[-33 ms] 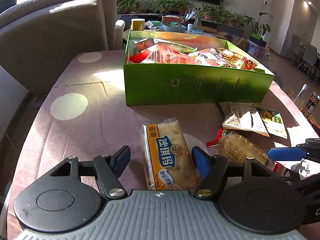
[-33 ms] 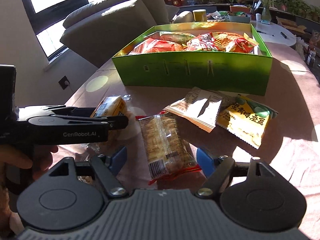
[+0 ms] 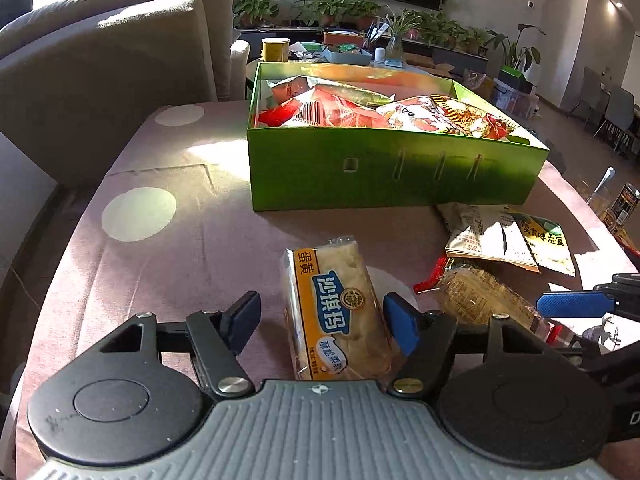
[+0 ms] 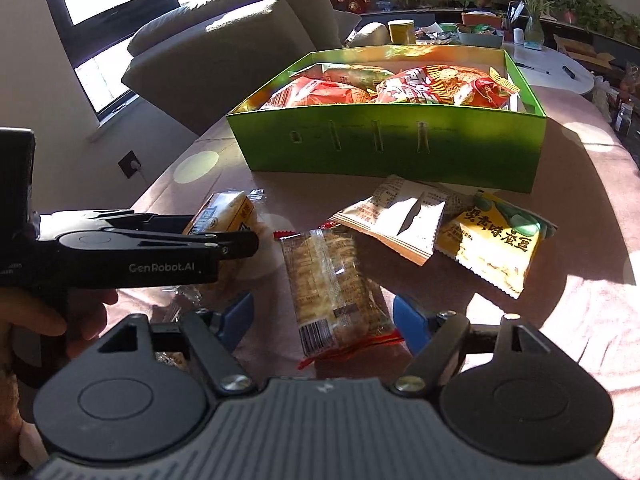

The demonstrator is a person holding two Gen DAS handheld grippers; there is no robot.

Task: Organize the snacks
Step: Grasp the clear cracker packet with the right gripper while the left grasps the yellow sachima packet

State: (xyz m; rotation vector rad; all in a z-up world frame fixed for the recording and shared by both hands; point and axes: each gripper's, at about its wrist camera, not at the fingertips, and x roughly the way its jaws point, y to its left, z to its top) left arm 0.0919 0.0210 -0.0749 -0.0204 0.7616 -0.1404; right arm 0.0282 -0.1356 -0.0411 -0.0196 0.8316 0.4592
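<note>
A yellow sachima cake pack (image 3: pixel 336 308) lies on the table between the open fingers of my left gripper (image 3: pixel 320 320); the right finger is close to it. It also shows in the right wrist view (image 4: pixel 224 216). A clear-wrapped cake pack (image 4: pixel 332 288) with red ends lies between the open fingers of my right gripper (image 4: pixel 324 316); it shows in the left wrist view (image 3: pixel 476 296) too. A beige packet (image 4: pixel 396 220) and a yellow bean packet (image 4: pixel 496 240) lie further right. The green box (image 3: pixel 384 168) holds several snack bags.
The table has a pink cloth with pale dots (image 3: pixel 138 214). A grey sofa (image 3: pixel 100 72) stands at the left. A second table with a yellow can (image 3: pixel 275 49) and clutter is behind the box. Bottles (image 3: pixel 624 204) stand at the right edge.
</note>
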